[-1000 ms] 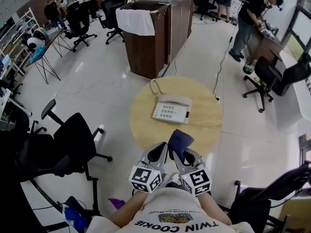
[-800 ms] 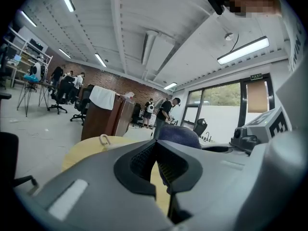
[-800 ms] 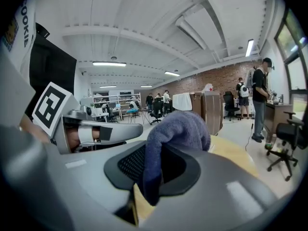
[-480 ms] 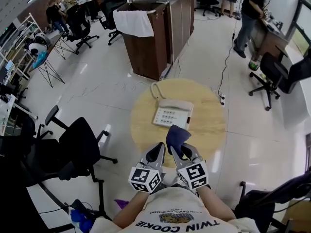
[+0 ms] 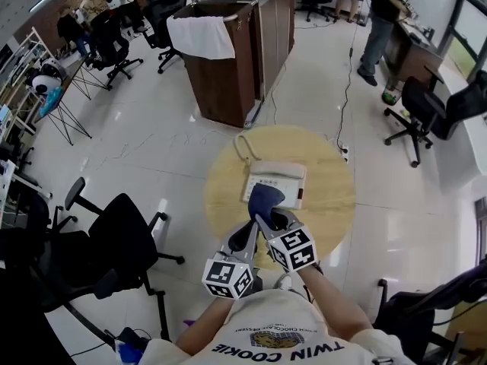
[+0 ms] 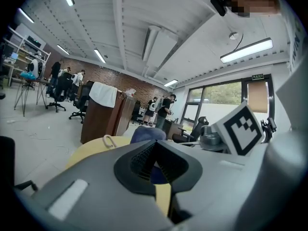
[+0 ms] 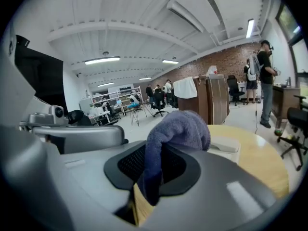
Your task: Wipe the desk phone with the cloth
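Observation:
A cream desk phone (image 5: 278, 178) with a coiled cord lies on the round wooden table (image 5: 327, 196). My right gripper (image 5: 268, 220) is shut on a dark blue cloth (image 5: 262, 199), whose bunched end hangs over the phone's near edge. In the right gripper view the cloth (image 7: 176, 131) sticks up from between the jaws, with the phone's handset (image 7: 224, 144) just behind it. My left gripper (image 5: 248, 238) sits beside the right one at the table's near edge, shut with nothing in it. From the left gripper view the cloth (image 6: 146, 134) and the phone cord (image 6: 109, 141) show ahead.
A black office chair (image 5: 125, 230) stands left of the table. A tall wooden cabinet (image 5: 236, 52) with a white towel (image 5: 200, 36) draped on it stands beyond the table. A black cable (image 5: 348, 59) runs across the floor. Several people and chairs are at the far desks.
My right gripper has carried the cloth forward from the table's near edge onto the phone's near side. The left gripper has stayed about where it was.

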Action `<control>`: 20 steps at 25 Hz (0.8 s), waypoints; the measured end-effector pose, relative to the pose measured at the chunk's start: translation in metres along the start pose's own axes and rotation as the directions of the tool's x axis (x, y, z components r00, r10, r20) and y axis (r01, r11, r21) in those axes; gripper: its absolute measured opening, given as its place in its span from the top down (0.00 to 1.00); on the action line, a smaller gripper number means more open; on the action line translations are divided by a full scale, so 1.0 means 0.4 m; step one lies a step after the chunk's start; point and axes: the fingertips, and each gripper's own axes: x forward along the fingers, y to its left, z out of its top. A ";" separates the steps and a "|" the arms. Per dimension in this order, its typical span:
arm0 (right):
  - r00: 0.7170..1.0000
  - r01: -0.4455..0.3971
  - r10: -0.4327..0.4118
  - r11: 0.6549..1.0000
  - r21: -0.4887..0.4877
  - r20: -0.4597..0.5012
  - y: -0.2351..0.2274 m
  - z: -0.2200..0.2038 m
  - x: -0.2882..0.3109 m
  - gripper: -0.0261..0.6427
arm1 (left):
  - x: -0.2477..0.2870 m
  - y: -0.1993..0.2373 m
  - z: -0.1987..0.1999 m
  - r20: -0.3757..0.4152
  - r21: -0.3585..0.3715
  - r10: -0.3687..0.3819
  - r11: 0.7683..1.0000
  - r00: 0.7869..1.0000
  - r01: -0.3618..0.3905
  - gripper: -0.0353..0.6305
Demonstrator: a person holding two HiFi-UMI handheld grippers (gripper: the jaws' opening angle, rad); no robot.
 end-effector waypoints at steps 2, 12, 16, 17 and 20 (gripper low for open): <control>0.998 0.017 -0.015 0.999 0.040 -0.058 -0.021 -0.006 0.059 0.86 | 0.005 0.029 0.016 0.001 0.002 -0.006 1.000 1.000 0.006 0.96; 0.972 0.035 -0.005 0.992 0.121 -0.236 -0.080 -0.007 0.261 0.86 | 0.032 0.137 0.055 -0.004 0.025 -0.031 0.999 1.000 0.031 0.96; 0.953 0.051 0.002 0.985 0.166 -0.302 -0.100 -0.045 0.322 0.86 | 0.032 0.174 0.063 -0.006 0.035 -0.034 0.999 0.999 0.034 0.96; 0.949 0.057 -0.001 0.984 0.169 -0.315 -0.104 -0.055 0.333 0.86 | 0.030 0.183 0.063 -0.006 0.038 -0.033 0.999 0.999 0.033 0.96; 0.947 0.046 0.010 0.985 0.166 -0.321 -0.097 -0.062 0.365 0.86 | 0.029 0.214 0.062 -0.011 0.037 -0.023 0.999 1.000 0.024 0.96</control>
